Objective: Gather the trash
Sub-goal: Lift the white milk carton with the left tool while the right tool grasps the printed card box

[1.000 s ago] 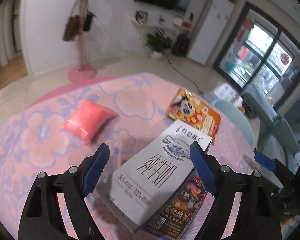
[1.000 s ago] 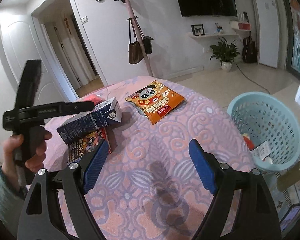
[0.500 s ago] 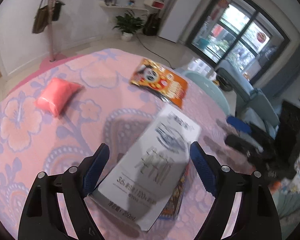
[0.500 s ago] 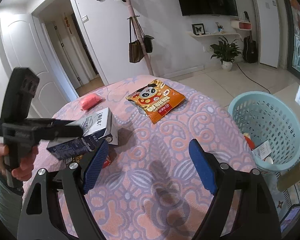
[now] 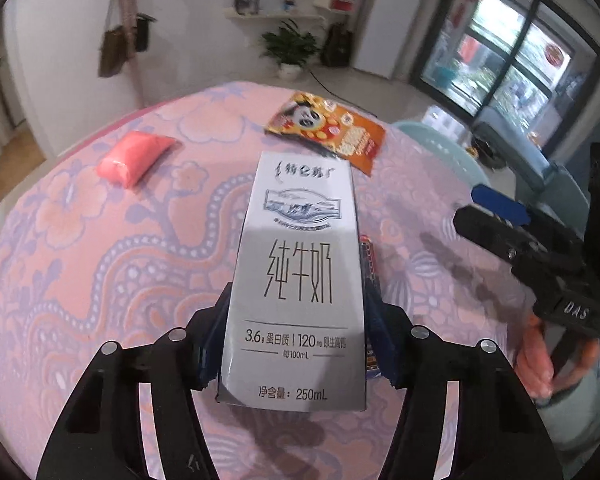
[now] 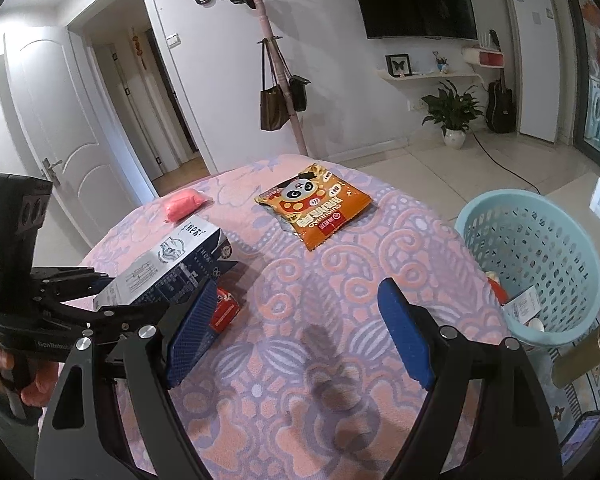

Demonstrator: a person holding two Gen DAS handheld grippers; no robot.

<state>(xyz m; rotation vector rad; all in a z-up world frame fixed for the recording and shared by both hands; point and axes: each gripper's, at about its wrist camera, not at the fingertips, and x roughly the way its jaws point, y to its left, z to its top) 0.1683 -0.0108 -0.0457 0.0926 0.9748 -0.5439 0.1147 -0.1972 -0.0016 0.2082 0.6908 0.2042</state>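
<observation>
My left gripper (image 5: 296, 344) is shut on a grey-white milk carton (image 5: 300, 276), holding it by both sides above the table; it also shows in the right wrist view (image 6: 168, 264). A red and dark snack packet (image 6: 224, 312) lies on the cloth under it. An orange panda snack bag (image 6: 314, 204) and a pink packet (image 6: 186, 204) lie farther back on the table. My right gripper (image 6: 296, 332) is open and empty over the pink patterned tablecloth (image 6: 340, 280).
A light blue laundry-style basket (image 6: 540, 248) with some trash in it stands on the floor right of the table. A brass-coloured cylinder (image 6: 584, 352) lies beside it. A coat stand (image 6: 276, 80) with bags stands beyond the table.
My left gripper closed on the milk carton and lifted it off the red packet, straightening it between the fingers. My right gripper stayed put and open.
</observation>
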